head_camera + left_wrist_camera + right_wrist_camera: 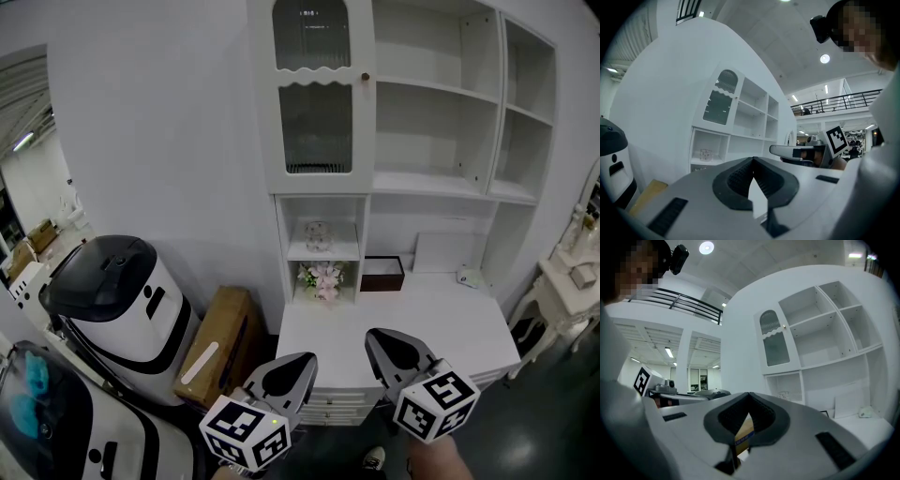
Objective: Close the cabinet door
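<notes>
The white cabinet door with arched ribbed glass and a small knob sits in the top left of the shelf unit, flush with its frame. It also shows in the left gripper view as the door and in the right gripper view as the door. My left gripper and right gripper hover side by side in front of the desk, well below and short of the door. Both point level at the unit, fingertips together, holding nothing. The left gripper and right gripper touch nothing.
A white desk top juts out under the open shelves, with a brown box, pink flowers and a glass piece in the niches. A white-and-black machine and a cardboard box stand left; a white side table stands right.
</notes>
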### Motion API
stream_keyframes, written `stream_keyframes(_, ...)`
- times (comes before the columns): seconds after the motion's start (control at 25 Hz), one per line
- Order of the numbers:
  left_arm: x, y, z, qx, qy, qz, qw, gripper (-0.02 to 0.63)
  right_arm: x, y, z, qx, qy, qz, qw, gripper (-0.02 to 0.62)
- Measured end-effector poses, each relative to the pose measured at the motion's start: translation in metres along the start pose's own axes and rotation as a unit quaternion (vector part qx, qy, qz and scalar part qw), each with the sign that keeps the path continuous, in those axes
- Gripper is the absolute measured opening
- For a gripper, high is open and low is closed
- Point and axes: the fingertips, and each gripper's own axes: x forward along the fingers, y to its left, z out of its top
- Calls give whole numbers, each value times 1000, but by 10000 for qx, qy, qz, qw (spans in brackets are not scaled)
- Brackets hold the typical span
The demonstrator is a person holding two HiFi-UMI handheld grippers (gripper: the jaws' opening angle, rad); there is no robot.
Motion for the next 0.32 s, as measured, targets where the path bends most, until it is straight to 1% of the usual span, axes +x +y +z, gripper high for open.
stream_keyframes(0.32,0,1,-1,-1,16,1,10000,5,1,1,-2,-19,28,25,10000,5)
